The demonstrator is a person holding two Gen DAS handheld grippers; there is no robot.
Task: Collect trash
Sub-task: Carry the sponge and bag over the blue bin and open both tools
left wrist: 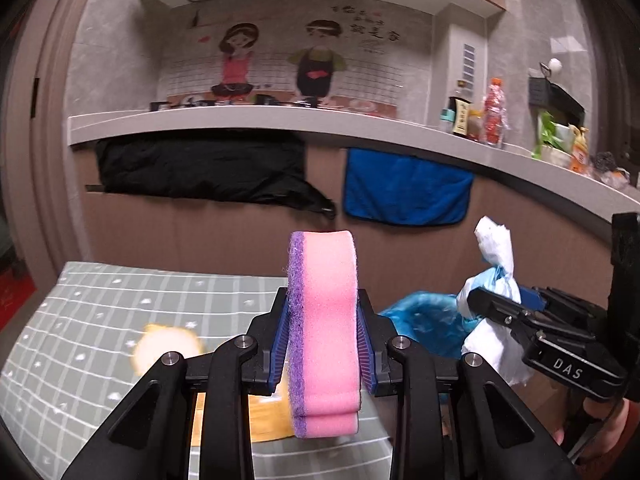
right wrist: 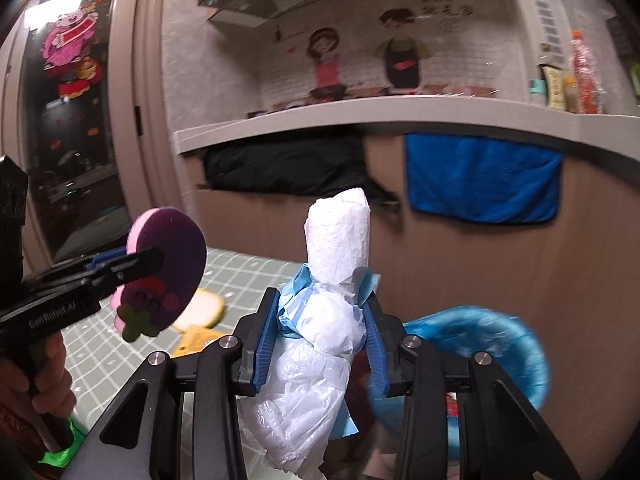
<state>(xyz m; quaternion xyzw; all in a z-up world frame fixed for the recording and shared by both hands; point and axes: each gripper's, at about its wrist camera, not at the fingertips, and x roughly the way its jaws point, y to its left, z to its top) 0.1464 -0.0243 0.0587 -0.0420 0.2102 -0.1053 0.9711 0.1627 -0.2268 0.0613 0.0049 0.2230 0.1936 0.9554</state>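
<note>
My left gripper is shut on a pink sponge with a purple scrub side, held upright above the table. It also shows in the right wrist view at the left. My right gripper is shut on a wad of white and pale blue plastic bags, also seen at the right of the left wrist view. A bin lined with a blue bag stands low to the right, just beyond the table; it shows in the left wrist view too.
A table with a grey-green checked cloth carries a slice of bread and a yellow card. Behind are a counter with bottles, a black cloth and a blue towel.
</note>
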